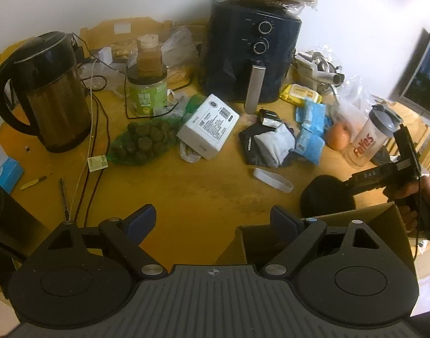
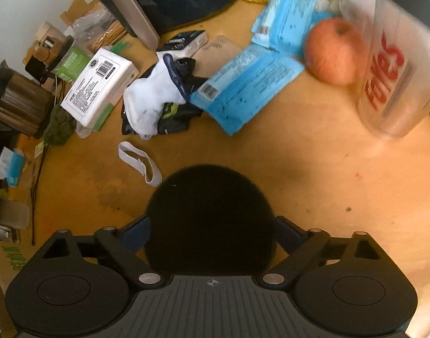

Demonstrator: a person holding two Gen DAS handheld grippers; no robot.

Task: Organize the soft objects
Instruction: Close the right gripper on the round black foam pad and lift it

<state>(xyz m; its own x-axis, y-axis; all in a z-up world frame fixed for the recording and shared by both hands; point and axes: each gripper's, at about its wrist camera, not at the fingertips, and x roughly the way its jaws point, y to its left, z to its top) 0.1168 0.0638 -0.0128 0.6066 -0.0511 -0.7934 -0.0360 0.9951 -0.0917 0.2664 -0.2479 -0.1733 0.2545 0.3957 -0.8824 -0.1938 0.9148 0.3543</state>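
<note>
My right gripper (image 2: 212, 233) is shut on a round black fuzzy soft object (image 2: 209, 214), which also shows in the left wrist view (image 1: 326, 195) just above the rim of a cardboard box (image 1: 383, 217). My left gripper (image 1: 215, 219) is open and empty over the yellow table (image 1: 203, 186). A pile of white and dark socks (image 1: 271, 143) lies mid-table; it also shows in the right wrist view (image 2: 156, 101). A white elastic band (image 1: 272, 179) lies in front of the pile, and also in the right wrist view (image 2: 139, 162).
A kettle (image 1: 43, 93), a green net bag (image 1: 143, 142), a white box (image 1: 208, 126), an air fryer (image 1: 253, 50), blue packets (image 1: 310, 129), an apple (image 1: 338, 136) and a shaker bottle (image 1: 369, 138) crowd the table's back half.
</note>
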